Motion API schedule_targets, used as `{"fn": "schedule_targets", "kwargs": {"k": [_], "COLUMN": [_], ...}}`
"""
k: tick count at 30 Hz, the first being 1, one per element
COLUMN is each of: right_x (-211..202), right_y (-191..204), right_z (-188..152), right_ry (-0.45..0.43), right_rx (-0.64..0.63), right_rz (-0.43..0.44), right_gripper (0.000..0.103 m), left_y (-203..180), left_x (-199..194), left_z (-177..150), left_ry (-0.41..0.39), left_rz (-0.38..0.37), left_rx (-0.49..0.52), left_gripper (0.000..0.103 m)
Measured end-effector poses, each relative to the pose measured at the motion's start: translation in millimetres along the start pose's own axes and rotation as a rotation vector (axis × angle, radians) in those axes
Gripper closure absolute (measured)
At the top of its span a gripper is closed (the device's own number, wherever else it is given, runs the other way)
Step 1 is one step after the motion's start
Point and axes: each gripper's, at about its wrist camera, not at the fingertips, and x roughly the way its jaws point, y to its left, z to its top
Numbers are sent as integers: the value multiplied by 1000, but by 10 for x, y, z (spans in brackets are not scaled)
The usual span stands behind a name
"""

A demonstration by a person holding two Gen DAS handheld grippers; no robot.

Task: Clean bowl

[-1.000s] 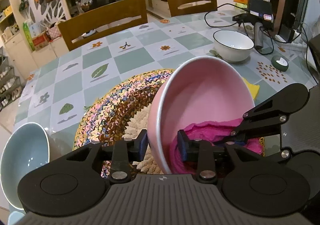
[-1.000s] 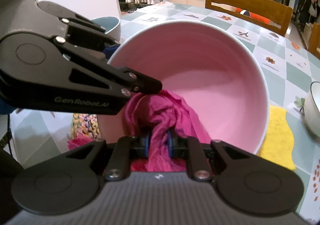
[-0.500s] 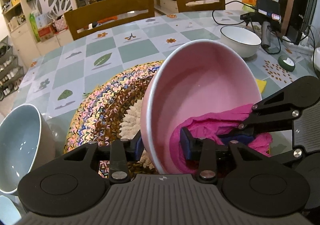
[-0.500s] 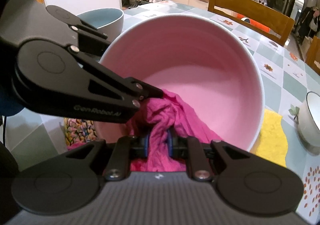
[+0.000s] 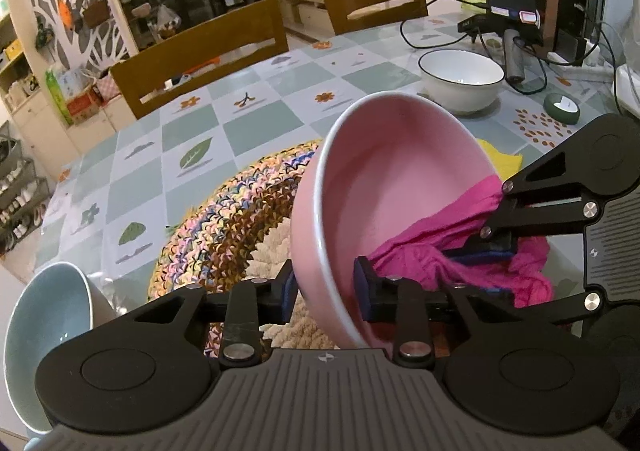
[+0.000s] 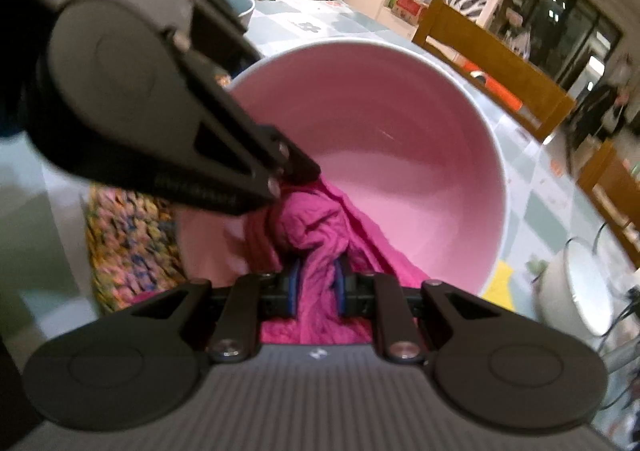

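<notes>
Pink bowl: the pink bowl is tilted on its side above the woven mat, with its opening turned toward the right gripper.
Left gripper: the left gripper is closed on the near rim of the pink bowl, one finger outside the wall and one inside.
Right gripper: the right gripper is pinched tight on the magenta cloth, which lies against the lower inner wall of the bowl.
Only in left view: the blue bowl at the table edge shows its inside, with nothing in it; the yellow cloth lies behind the pink bowl.
Only in right view: the whole inside of the pink bowl, which holds only the cloth; this view is blurred.
White bowl: the white bowl stands upright on the table, well apart, and looks empty.
</notes>
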Motion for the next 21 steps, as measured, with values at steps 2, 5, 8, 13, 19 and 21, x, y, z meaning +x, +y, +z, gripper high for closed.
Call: {"fn": "schedule_targets", "kwargs": {"k": [2,5,8,13,19,21], "right_x": [24,48,76,118,86,72], "right_y": [14,-3,-26,-95,-256,-281], "right_z": [-13,-46,-80,-120,-181,-202], "right_ry": [10,17,16,0,-46,-70], "right_rx": [-46,-90,-127,-214,-338,-387], "right_rz": [-40,-82,-109,-172,-235,-250], "right_gripper": [85,85,86,86,87,87], "left_y": [-23,-16,-16,-35,-60,-68], "left_x": [10,18,25,33,47,53], "left_z": [8,32,49,78,122,143], "left_ry": [3,7,9,9,8,7], "left_rz": [16,12,12,9,6,4], "left_rx": [41,43,44,60,83,93], "left_gripper": [78,78,78,77,75,75]}}
